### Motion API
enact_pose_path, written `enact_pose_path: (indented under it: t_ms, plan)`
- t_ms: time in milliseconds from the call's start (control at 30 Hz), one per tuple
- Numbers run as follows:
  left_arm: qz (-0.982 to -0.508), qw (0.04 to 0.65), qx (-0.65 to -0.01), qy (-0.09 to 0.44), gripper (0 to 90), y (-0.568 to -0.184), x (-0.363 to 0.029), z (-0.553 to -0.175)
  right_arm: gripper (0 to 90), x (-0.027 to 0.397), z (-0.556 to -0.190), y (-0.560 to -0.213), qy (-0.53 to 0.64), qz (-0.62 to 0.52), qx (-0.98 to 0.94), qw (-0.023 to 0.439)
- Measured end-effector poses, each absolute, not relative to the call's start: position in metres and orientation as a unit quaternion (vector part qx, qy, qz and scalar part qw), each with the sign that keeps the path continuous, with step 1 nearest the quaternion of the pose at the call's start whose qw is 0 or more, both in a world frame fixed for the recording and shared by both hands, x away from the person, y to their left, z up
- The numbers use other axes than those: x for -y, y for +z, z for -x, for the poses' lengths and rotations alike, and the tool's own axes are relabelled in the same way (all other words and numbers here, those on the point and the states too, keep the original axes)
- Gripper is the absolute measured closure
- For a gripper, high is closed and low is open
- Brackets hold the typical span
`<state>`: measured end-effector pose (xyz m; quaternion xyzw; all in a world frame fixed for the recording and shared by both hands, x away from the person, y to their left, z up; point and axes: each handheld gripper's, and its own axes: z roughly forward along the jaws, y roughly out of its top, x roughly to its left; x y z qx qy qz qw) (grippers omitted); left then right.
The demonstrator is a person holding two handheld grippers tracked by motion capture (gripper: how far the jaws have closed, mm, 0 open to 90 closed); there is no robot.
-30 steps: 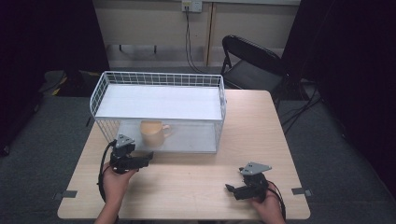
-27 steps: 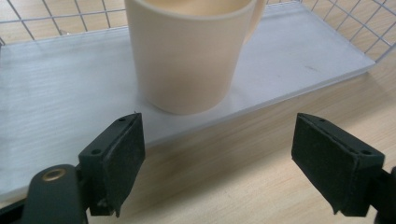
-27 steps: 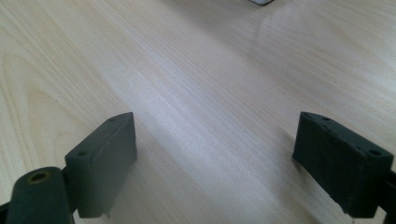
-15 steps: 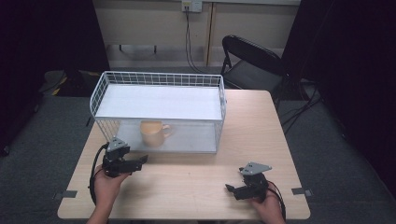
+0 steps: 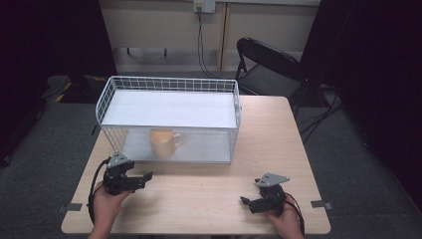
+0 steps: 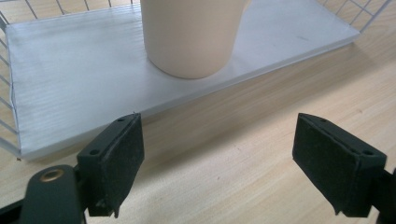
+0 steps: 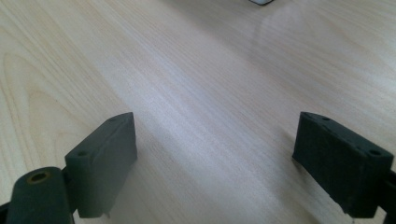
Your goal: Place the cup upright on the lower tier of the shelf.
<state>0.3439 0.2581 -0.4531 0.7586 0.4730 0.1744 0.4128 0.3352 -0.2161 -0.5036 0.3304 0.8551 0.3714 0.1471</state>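
1. I see the cup (image 5: 163,143) standing upright on the white floor of the wire basket (image 5: 169,85), on the table (image 5: 199,184)
2. My left hand-held gripper (image 5: 148,177) is wide open, near the basket's front, with nothing in it
3. My right hand-held gripper (image 5: 244,200) is wide open over bare table, well apart from the cup

Left gripper (image 5: 144,178) low at near left, held in the person's left hand (image 5: 107,199), jaws spread wide, pointing inward. Right gripper (image 5: 245,200) low at near right in the right hand (image 5: 283,219), jaws likewise wide apart, empty.
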Motion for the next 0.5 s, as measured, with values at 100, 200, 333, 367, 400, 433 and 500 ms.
enact_pose_path:
  t_ms: [100,200,333,367,400,433,500]
  plan:
    - [-0.761,0.418,-0.465,0.171,16.6,-0.454,-0.262,-0.341,12.5,0.216,-0.335,-0.504,0.371,-0.33,-0.855,0.147]
    - [-0.757,0.423,-0.47,0.165,16.4,-0.457,-0.267,-0.339,12.5,0.216,-0.335,-0.504,0.371,-0.33,-0.855,0.147]
    - [-0.761,0.42,-0.468,0.162,16.4,-0.461,-0.273,-0.337,12.5,0.216,-0.335,-0.504,0.371,-0.33,-0.855,0.147]
    - [-0.759,0.426,-0.466,0.161,16.4,-0.462,-0.274,-0.336,12.5,0.216,-0.335,-0.504,0.371,-0.33,-0.855,0.147]
    - [-0.761,0.426,-0.461,0.162,16.5,-0.463,-0.276,-0.336,12.5,0.216,-0.335,-0.504,0.371,-0.33,-0.855,0.147]
    - [-0.762,0.422,-0.462,0.165,16.5,-0.464,-0.277,-0.336,12.5,0.216,-0.335,-0.504,0.371,-0.33,-0.855,0.147]
    - [-0.765,0.422,-0.46,0.156,16.4,-0.467,-0.28,-0.336,12.5,0.216,-0.335,-0.504,0.371,-0.33,-0.855,0.147]
